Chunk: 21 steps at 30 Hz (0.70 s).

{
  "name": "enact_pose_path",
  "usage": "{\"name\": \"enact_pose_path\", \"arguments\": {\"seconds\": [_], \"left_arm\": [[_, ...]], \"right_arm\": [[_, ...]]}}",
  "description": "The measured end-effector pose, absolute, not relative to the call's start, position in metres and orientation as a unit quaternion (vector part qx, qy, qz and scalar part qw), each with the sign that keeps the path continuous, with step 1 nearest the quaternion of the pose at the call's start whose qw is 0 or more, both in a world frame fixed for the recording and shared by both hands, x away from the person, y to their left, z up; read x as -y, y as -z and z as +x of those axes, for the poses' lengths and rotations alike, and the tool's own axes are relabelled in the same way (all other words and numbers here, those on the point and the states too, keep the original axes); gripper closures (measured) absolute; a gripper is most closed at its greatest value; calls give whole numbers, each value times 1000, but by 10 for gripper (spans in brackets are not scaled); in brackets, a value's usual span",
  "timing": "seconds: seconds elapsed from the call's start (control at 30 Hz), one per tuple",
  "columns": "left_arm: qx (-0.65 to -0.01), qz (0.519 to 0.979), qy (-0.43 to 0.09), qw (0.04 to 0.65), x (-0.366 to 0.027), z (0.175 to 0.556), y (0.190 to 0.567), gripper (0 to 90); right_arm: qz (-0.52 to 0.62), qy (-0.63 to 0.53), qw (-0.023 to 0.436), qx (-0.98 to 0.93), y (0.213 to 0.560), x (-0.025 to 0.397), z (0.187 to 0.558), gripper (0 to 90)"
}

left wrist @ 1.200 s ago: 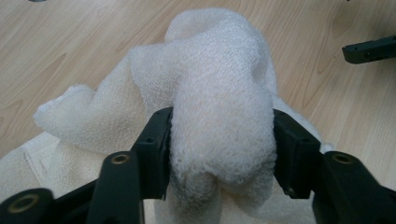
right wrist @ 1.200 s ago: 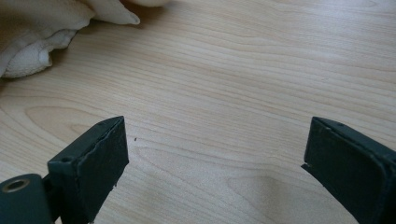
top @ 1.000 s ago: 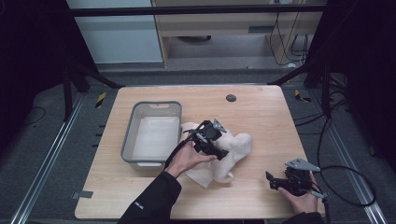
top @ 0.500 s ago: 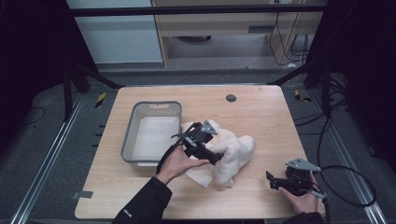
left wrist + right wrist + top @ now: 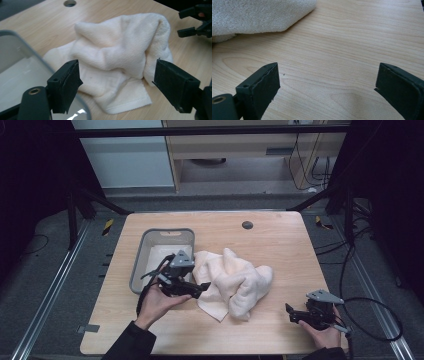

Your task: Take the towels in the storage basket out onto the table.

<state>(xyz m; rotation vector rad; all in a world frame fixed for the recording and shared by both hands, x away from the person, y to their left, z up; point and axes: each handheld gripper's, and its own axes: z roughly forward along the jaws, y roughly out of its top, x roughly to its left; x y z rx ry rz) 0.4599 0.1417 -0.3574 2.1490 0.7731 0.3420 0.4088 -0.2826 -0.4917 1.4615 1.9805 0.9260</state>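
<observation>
A crumpled cream towel [image 5: 236, 281] lies in a heap at the middle of the wooden table [image 5: 285, 247]. My left gripper [image 5: 199, 289] hovers at the towel's left edge, beside the grey tray, jaws wide open and empty. In the left gripper view the towel [image 5: 117, 50] lies just beyond the open left gripper [image 5: 117, 75]. My right gripper [image 5: 291, 314] rests near the front right of the table, open, pointing left toward the towel. In the right gripper view the open right gripper [image 5: 328, 75] frames bare wood, with a towel corner [image 5: 257, 15] at the upper left.
A grey rectangular tray [image 5: 145, 251] with a pale liner stands left of the towel; its rim [image 5: 37, 53] runs close by the left jaw. A dark round hole [image 5: 247, 225] sits in the table's far side. Bare wood stretches to the right of the towel.
My left gripper has drawn back leftward and toward the person, off the top of the towel to its left edge. The towel has settled into a lower heap. The right gripper has stayed put.
</observation>
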Motion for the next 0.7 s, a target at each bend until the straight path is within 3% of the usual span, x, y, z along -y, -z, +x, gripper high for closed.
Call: {"name": "enact_pose_path", "arguments": {"seconds": [0.7], "left_arm": [[-413, 774, -214, 429, -263, 420, 386, 220]], "right_arm": [[544, -341, 250, -724, 492, 285, 406, 61]]}}
